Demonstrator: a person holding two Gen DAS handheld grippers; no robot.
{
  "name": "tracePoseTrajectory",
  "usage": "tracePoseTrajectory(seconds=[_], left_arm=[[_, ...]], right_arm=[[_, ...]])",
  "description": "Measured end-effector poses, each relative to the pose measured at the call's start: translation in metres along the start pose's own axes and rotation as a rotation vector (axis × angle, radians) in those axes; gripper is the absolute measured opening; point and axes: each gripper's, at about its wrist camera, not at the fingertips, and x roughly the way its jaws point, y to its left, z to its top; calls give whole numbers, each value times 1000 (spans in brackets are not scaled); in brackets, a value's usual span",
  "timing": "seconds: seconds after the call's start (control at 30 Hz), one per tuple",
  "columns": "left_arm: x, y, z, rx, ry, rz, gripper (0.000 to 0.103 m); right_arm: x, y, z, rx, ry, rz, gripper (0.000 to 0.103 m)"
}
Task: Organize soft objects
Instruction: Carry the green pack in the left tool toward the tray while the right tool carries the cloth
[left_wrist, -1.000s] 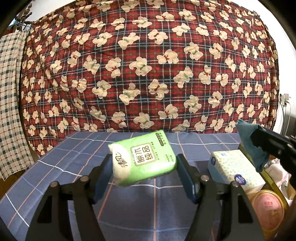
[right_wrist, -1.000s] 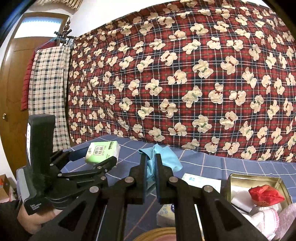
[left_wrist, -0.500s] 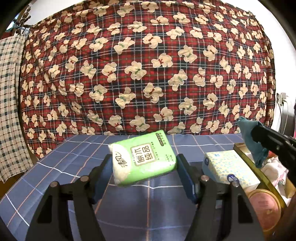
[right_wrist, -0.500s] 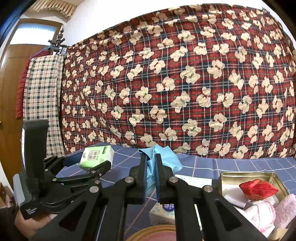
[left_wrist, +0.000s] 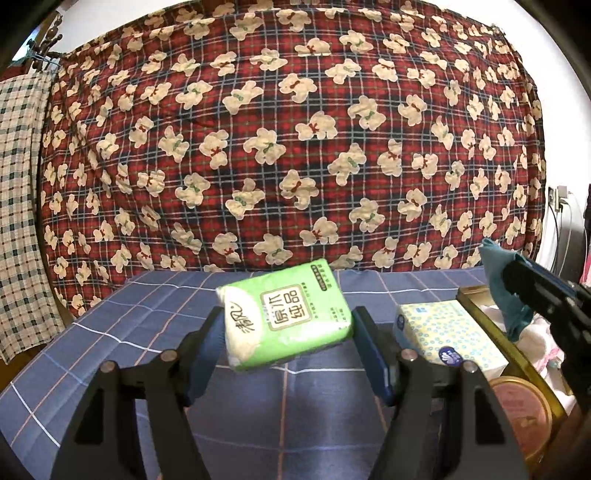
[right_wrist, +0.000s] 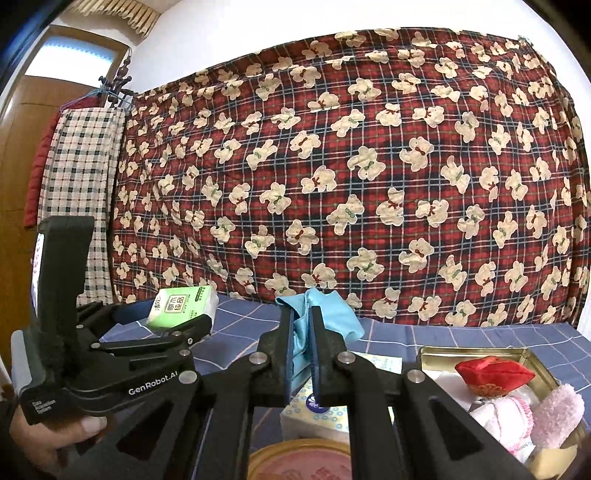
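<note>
While a green tissue pack (left_wrist: 286, 315) is clamped between the blue pads of the left gripper (left_wrist: 288, 343), it is held tilted above the blue checked cloth (left_wrist: 147, 332), clear of the surface. Its printed face is turned toward the left wrist camera, and one pad presses on each of its short ends. In the right wrist view the same pack (right_wrist: 183, 307) is seen at the left, gripped in the left gripper (right_wrist: 173, 325), whose handle is held by a hand (right_wrist: 48, 439) at the lower left corner.

A blue rag (right_wrist: 325, 319) is pinched in the right gripper (right_wrist: 300, 350), whose jaws are clenched tight on it; folds of the rag are bunched above and behind the pads. From the left wrist view the rag (left_wrist: 502, 291) is seen at the right edge, hanging from the right gripper (left_wrist: 517, 280) over the tin (left_wrist: 476, 299).

Below the right gripper a dotted tissue box (right_wrist: 317, 410) is laid on the cloth, just beside the gold tin (right_wrist: 532, 354). Inside the tin a red pouch (right_wrist: 493, 373), a pink fluffy item (right_wrist: 557, 410) and white cloth pieces (right_wrist: 495, 417) are packed together. A round pink lid (right_wrist: 299, 461) is seen at the bottom edge, near the box. A red plaid bear blanket (right_wrist: 351, 184) is hung behind the surface, and a checked garment (right_wrist: 81, 166) is hung to its left.
</note>
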Motion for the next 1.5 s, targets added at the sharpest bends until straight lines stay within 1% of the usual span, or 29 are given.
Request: tracePoseTrajectory(seconds=[0.27,0.53,0.67,0.93,1.13,1.23,1.33,1.5], left_arm=[[-9,-3,-1,-15,-22,8,68],[-19,-9,-2,-11,-56,-30,68],[-22,-12,-1,-12,-66,-35,68],[-25,-14,-3,-16,-61,-31,68],[-27,-25,-5,-17,-48,-32,68],[-27,-31,-6,-11,-47,-27,68],[-26,-32,-5,-19,-41,-7,68],[-29,-34,-6,-37,-53,28,68]], right_arm=[[-7,4,-1,-32,-18,-13,9],[-17,-3,-2,-21,-36,-33,9],[-20,-3,-2,-22,-41,-33,9],[-27,-11,-1,-10,-53,-56,9],[-26,-17,-2,3,-40,-85,9],[-27,-20,-3,14,-40,-89,9],[-29,-21,-3,12,-46,-87,9],[-34,-25,-4,20,-52,-89,9]])
